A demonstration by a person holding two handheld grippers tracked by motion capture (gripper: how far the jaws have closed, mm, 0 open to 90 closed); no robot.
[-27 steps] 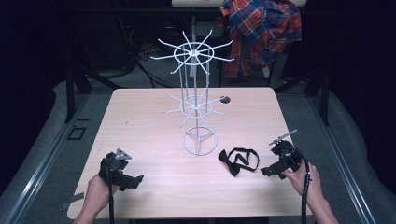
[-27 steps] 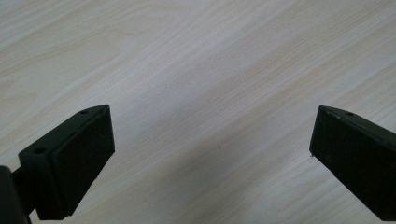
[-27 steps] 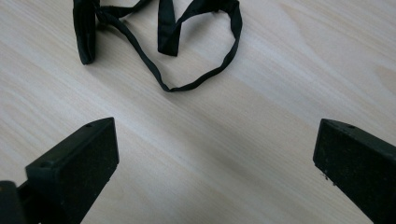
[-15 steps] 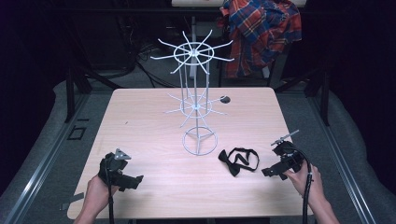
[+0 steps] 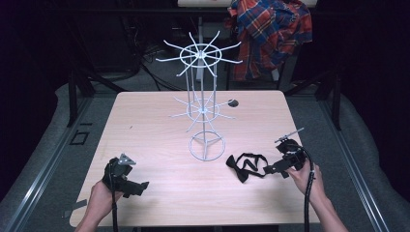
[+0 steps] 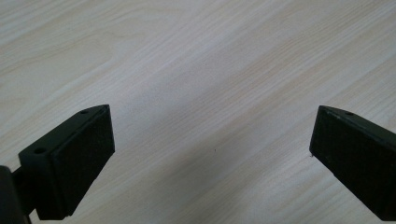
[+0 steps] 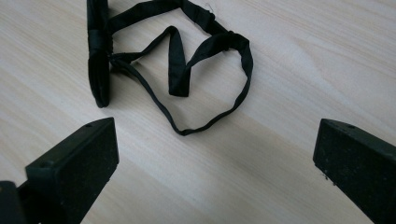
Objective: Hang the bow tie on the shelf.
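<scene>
A black bow tie (image 5: 244,166) with a looped strap lies flat on the wooden table, right of the rack's base; the right gripper view shows the bow tie (image 7: 173,60) just beyond the jaws. My right gripper (image 5: 271,169) is low over the table, just right of the tie, open and holding nothing, as the right gripper (image 7: 215,154) appears in its own view. A white wire display rack (image 5: 203,104) with radiating hooks stands at the table's middle. My left gripper (image 5: 138,187) rests near the front left, and in its own view the left gripper (image 6: 212,144) is open over bare wood.
A small dark round object (image 5: 233,102) lies on the table behind the rack. A plaid shirt (image 5: 270,34) hangs beyond the far edge. The table (image 5: 154,125) has bare wood on its left half.
My right gripper has shifted slightly toward the near right edge. The left gripper and the bow tie have not moved.
</scene>
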